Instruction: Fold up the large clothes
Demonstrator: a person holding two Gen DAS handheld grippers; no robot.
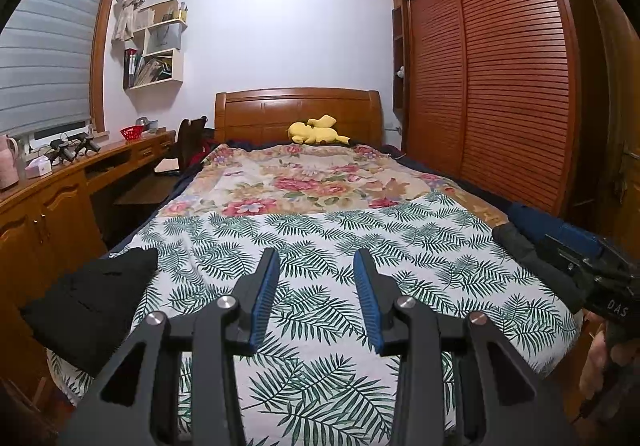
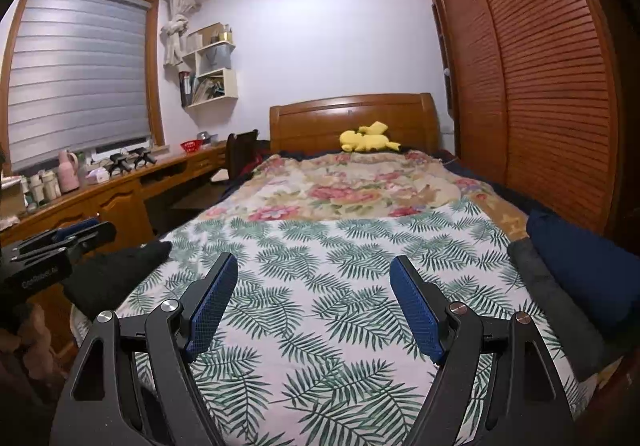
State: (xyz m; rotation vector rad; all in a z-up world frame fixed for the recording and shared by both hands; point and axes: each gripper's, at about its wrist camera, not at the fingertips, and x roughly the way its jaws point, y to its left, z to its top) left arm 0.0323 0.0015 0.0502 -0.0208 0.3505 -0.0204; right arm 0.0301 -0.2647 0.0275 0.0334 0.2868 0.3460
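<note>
Black clothes (image 1: 92,298) beside "DAS"-marked tongs (image 1: 592,270)

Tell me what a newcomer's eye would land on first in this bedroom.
First, the palm-leaf sheet spread over the near half of the bed, with a flowered quilt beyond it. Next, the yellow plush toy against the wooden headboard. Dark folded clothes lie at both near edges: a black pile left, a navy one right.

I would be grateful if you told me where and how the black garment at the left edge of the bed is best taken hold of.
Probably at its pointed far corner, which lies flat on the leaf-print sheet toward the bed's middle. The left gripper could come in from the bed's centre. The rest of the black garment droops over the bed's left edge, harder to pinch cleanly.
</note>
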